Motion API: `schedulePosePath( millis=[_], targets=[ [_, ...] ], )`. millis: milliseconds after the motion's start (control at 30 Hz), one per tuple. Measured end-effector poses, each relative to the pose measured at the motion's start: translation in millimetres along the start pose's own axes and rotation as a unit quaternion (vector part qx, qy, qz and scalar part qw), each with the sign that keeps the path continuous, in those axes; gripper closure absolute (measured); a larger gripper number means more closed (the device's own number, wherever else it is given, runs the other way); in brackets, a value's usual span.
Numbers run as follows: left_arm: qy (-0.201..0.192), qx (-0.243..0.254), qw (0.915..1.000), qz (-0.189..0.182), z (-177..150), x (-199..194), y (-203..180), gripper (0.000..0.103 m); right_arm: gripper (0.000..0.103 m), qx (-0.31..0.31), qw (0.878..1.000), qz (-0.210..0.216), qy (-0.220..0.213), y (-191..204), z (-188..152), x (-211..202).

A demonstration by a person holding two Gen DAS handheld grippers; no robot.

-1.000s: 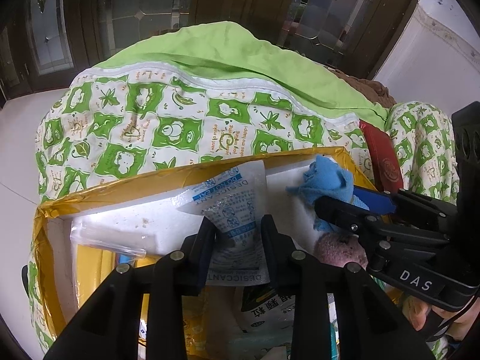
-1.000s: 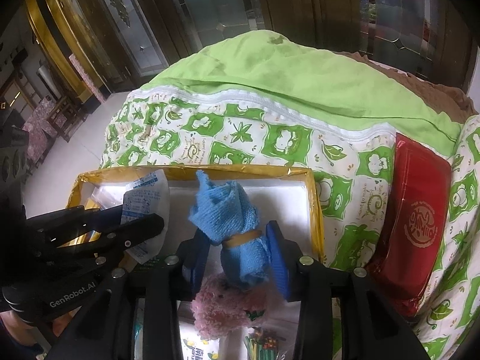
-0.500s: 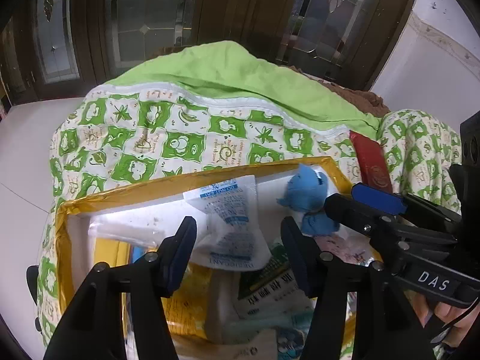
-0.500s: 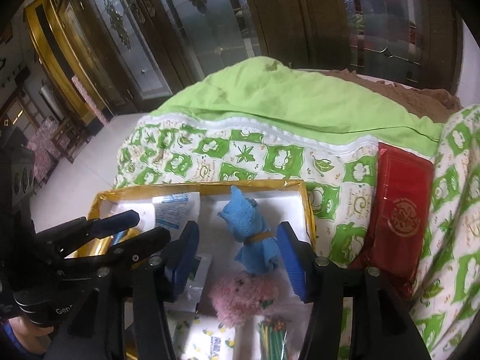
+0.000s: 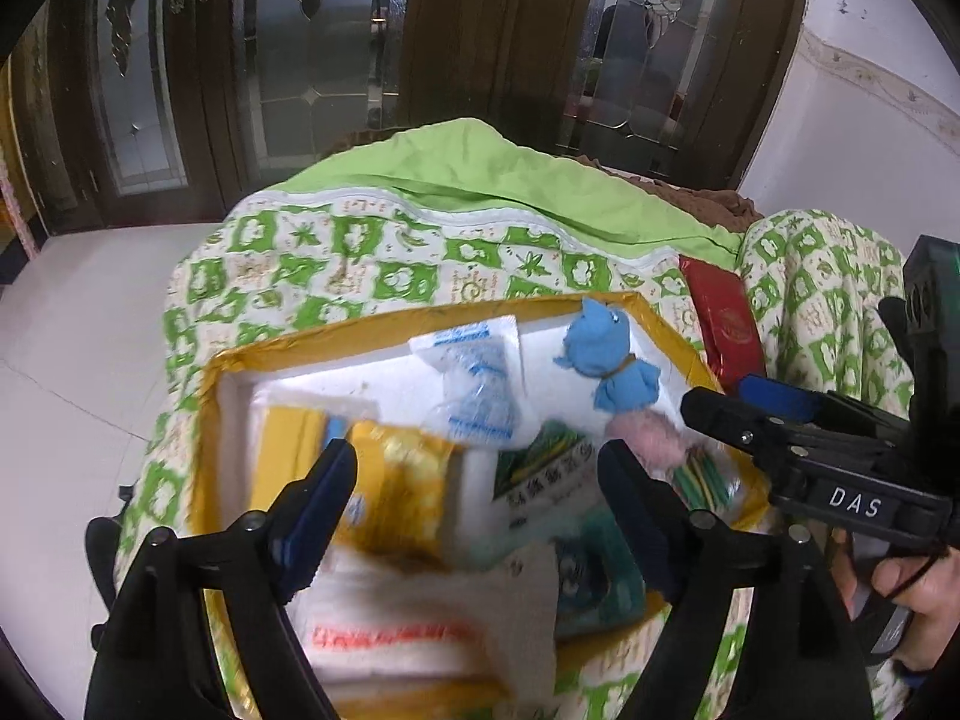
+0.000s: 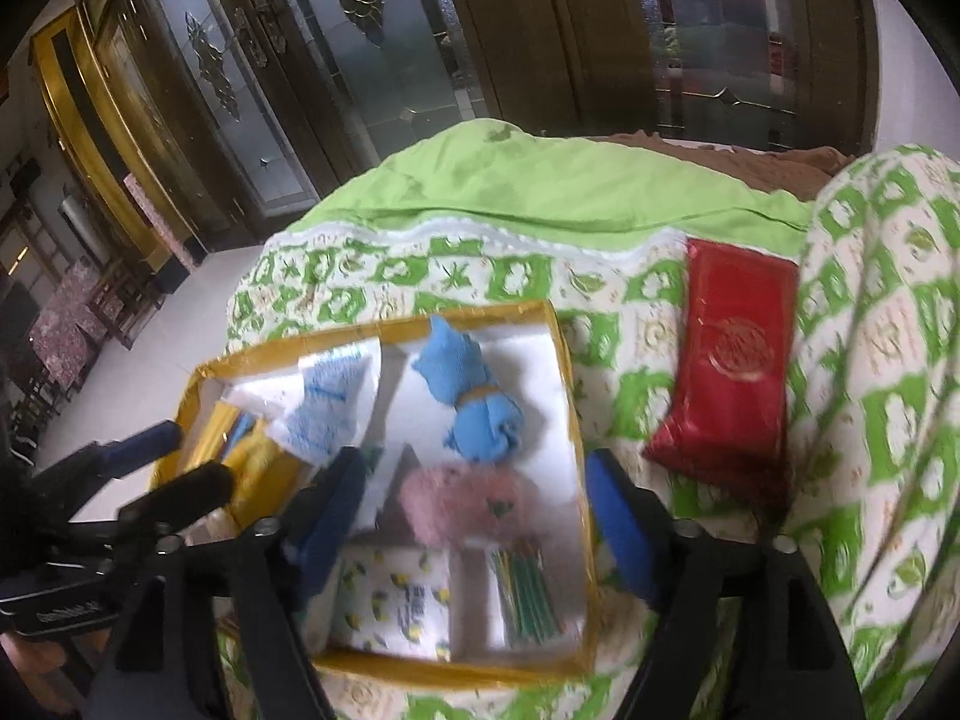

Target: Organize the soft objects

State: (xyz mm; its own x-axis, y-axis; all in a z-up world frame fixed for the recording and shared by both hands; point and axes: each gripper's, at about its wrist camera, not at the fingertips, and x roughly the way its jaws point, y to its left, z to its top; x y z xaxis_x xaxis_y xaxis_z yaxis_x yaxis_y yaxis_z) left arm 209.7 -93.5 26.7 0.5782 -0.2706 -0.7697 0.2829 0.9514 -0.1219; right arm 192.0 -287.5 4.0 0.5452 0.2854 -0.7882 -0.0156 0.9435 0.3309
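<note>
My left gripper (image 5: 477,471) and right gripper (image 6: 471,480) above the gold-rimmed box (image 6: 567,372), both jaws just opening, wide, nothing between them, white desiccant packet (image 5: 474,381) at the box's far side, blue knitted toy (image 6: 474,396) right of it, pink fluffy toy (image 6: 474,507) nearer.

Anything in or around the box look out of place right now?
Mostly tidy. The desiccant packet leans crooked against the box back wall, over other packs. The red pouch lies outside the box on the quilt. Nothing spilled or torn.
</note>
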Motion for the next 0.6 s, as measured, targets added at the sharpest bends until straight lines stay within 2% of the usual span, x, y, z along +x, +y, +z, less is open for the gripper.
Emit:
schedulePosePath(
  millis=[133,300,500,600],
  targets=[
    [-0.016,-0.004,0.9995,0.028,-15.1,-20.0,3.7,0.016,0.014,-0.004,1.0,-0.011,-0.002,1.7,-14.1,-11.4],
    [-0.038,-0.036,0.9976,0.046,-37.8,-46.3,13.9,0.012,0.01,-0.022,1.0,-0.013,-0.007,10.1,-36.9,-29.6],
    [-0.042,-0.056,0.9954,0.065,-68.5,-64.5,19.0,0.011,0.007,-0.053,0.998,-0.009,-0.018,26.9,-65.1,-49.4],
    [-0.042,-0.057,0.9945,0.078,-83.5,-71.8,17.7,0.011,0.001,-0.065,0.997,-0.012,-0.031,34.3,-74.6,-59.1]
  ],
)
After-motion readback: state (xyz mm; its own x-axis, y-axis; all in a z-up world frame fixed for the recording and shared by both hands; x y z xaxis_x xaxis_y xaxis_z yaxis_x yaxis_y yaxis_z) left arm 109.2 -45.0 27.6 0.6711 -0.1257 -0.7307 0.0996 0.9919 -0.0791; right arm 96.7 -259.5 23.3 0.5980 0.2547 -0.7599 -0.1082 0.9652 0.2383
